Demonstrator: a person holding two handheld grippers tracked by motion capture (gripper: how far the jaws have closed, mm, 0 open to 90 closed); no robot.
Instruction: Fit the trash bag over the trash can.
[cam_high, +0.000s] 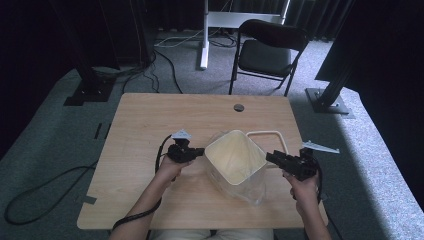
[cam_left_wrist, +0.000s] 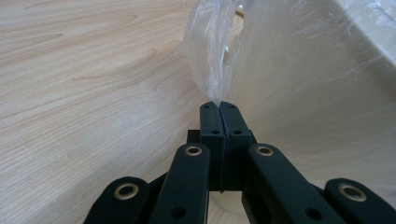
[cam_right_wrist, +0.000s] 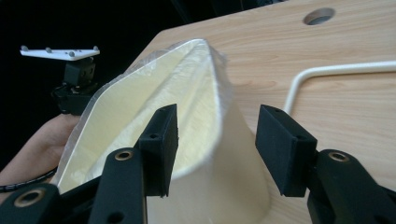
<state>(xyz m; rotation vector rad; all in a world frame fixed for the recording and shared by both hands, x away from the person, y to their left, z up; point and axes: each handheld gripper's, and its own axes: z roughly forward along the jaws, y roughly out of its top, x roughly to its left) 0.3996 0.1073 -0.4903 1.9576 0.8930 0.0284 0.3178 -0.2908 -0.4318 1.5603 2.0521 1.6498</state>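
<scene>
High view: the bin (cam_high: 235, 159) sits at table (cam_high: 150, 120) centre, its liner (cam_high: 252, 192) drooping at 5 o'clock.

Left gripper view: the left gripper (cam_left_wrist: 219, 106) is clenched on a liner corner.

Right gripper view: the right gripper (cam_right_wrist: 217, 140) has let go, jaws apart at the rim. The liner looks mostly fitted, with tidying left. A loose frame (cam_right_wrist: 327, 71) lies at 2 o'clock.

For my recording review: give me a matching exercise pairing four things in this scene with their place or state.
1 left gripper
2 right gripper
3 white bin
4 white ring

a lying flat on the table
b jaws apart at the bin's rim
c lined with clear plastic
d shut on the plastic liner

Pairs: 1-d, 2-b, 3-c, 4-a
</scene>
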